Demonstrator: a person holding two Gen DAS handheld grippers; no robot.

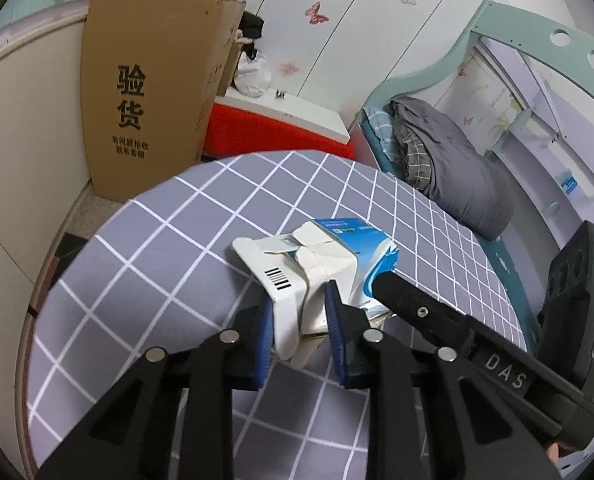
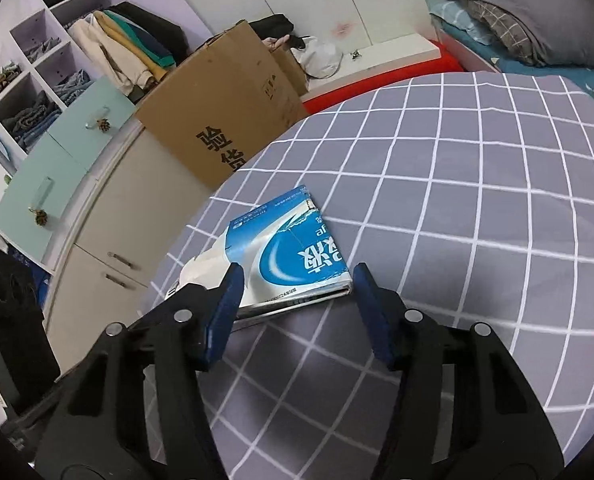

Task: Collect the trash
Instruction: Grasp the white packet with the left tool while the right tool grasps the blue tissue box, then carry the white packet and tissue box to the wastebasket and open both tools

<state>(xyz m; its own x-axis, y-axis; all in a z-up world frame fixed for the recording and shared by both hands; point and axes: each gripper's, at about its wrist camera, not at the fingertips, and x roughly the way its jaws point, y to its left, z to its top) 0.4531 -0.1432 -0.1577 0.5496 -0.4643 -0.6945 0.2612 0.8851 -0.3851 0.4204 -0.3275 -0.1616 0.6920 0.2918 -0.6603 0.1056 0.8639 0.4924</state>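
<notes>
A flattened blue and white carton (image 1: 361, 248) lies on the bed's grey checked sheet (image 1: 157, 248), near its left edge. My left gripper (image 1: 301, 320) is shut on the carton's torn white end, with both blue pads against the flaps. In the right wrist view the carton (image 2: 293, 248) lies printed side up between the fingers of my right gripper (image 2: 297, 284). The left pad overlaps the carton's side. The right pad stands just clear of its corner, so this gripper is open. One black right finger (image 1: 417, 312) reaches the carton's blue end from the right.
A tall cardboard box (image 1: 145, 100) stands on the floor beyond the bed's left edge, with a red and white box (image 1: 277, 128) beside it. A folded grey duvet (image 1: 449, 168) lies at the bed's far right. Wardrobe shelves (image 2: 57, 60) and cupboards line the left wall.
</notes>
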